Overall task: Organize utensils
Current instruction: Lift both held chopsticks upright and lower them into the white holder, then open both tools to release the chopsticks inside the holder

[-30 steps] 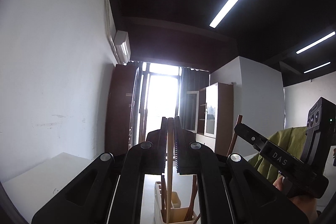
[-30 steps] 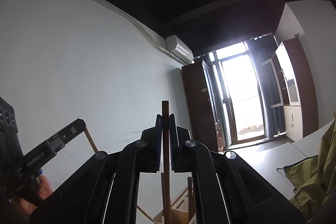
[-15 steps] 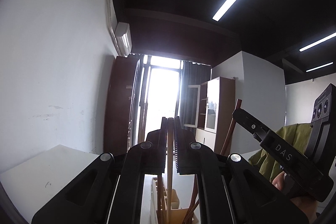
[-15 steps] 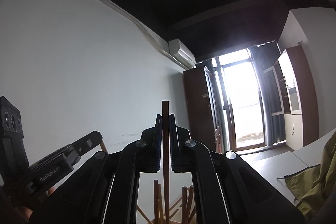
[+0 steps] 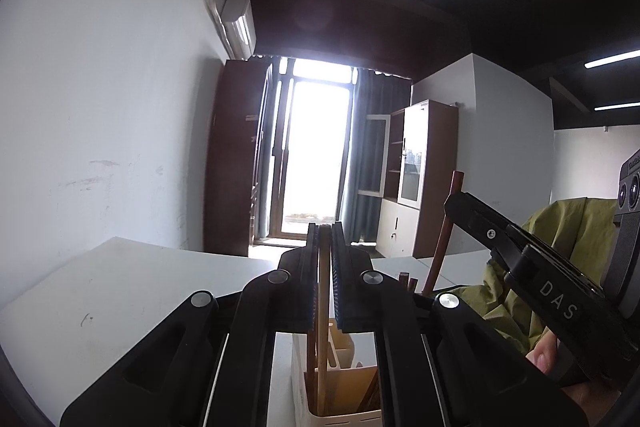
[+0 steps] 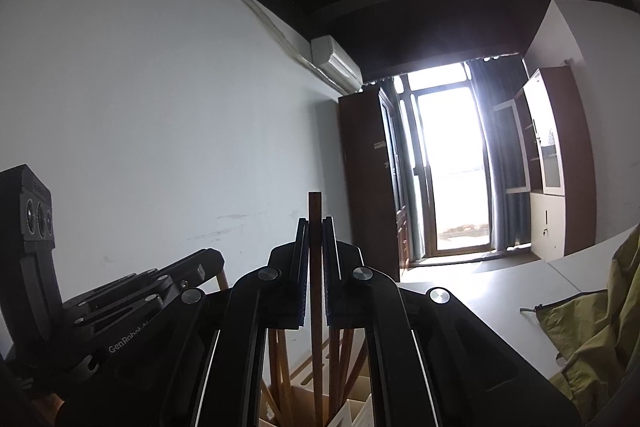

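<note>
Two grippers, left gripper (image 5: 325, 231) and right gripper (image 6: 316, 227), jaws each clamped on one upright chopstick (image 5: 322, 307) over cream caddy (image 5: 340, 415); stick count inside unclear.

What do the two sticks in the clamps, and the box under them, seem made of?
Light chopstick: pale, matte, likely bamboo or unfinished wood. Dark chopstick: reddish-brown, square-cut end, probably stained wood. Utensil holder: cream, smooth, slotted wall, looks like moulded plastic.
</note>
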The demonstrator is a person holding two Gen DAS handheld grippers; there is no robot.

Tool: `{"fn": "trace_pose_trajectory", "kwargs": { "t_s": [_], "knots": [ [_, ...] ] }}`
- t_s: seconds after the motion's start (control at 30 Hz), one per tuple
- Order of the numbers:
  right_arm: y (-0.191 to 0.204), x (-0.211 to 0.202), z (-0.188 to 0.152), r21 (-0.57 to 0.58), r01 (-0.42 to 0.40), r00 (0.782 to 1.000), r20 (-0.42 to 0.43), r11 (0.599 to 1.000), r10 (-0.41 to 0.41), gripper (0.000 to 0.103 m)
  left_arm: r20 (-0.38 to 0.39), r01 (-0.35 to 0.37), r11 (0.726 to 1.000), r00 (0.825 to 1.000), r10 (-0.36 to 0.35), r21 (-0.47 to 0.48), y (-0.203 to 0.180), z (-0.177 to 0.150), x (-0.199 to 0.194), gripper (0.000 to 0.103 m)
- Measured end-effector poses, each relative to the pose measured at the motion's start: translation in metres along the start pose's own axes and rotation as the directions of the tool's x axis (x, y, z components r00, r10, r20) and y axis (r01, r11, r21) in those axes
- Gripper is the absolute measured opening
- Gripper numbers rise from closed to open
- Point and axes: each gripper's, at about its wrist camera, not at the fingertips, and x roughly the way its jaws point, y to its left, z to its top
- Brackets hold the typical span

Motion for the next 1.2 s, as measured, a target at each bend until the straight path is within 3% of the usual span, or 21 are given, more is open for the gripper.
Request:
{"fn": "trace_pose_trajectory", "kwargs": {
  "t_s": [1.1, 1.2],
  "knots": [
    [0.011, 0.008, -0.051, -0.031, 0.035, 0.982, -0.184, 0.999, -0.040, 0.007, -0.171, -0.009, 0.999, 0.985, 0.002, -0.036, 0.020, -0.018, 0.025, 0.006],
    [0.008, 0.007, -0.050, -0.013, 0.039, 0.981, -0.190, 0.999, -0.041, 0.007, -0.173, -0.007, 0.999, 0.985, 0.000, -0.042, 0.023, -0.016, 0.022, 0.013]
  ]
}}
